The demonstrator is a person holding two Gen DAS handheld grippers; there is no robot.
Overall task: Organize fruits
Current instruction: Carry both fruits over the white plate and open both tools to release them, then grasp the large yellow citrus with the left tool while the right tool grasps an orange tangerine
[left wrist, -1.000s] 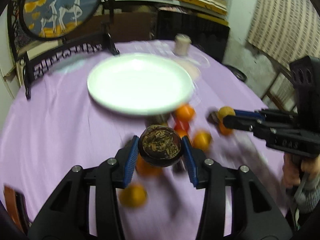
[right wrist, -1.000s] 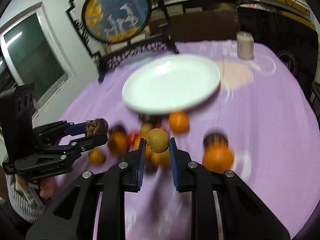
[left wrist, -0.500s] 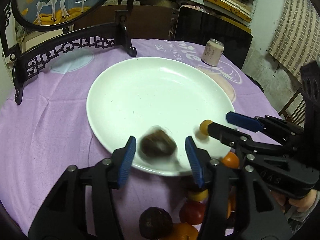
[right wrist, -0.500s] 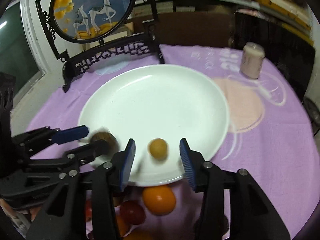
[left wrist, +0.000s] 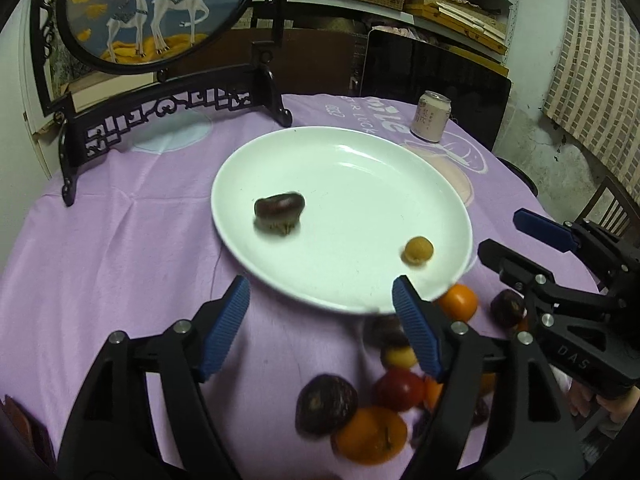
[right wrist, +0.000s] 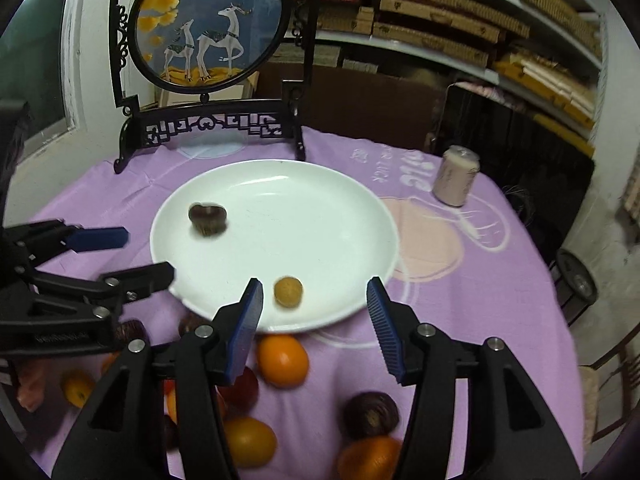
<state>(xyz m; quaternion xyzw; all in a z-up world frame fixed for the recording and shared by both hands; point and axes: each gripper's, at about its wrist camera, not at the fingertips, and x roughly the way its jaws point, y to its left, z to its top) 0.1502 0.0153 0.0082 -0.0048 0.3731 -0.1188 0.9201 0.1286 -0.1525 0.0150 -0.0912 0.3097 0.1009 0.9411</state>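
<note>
A white plate sits on the purple cloth. On it lie a dark brown fruit and a small yellow-brown fruit. My left gripper is open and empty at the plate's near rim; it also shows in the right wrist view. My right gripper is open and empty at the near rim; it also shows in the left wrist view. Loose fruits lie on the cloth in front of the plate: oranges, dark fruits and a red one.
A black carved stand with a round deer painting stands behind the plate. A pink can stands at the back right. Shelves of boxes line the wall behind. The round table's edge falls away on the right.
Both grippers carried their fruits over the plate, opened and let them go. The dark fruit and the small yellow-brown fruit now lie on the plate, and both grippers have drawn back.
</note>
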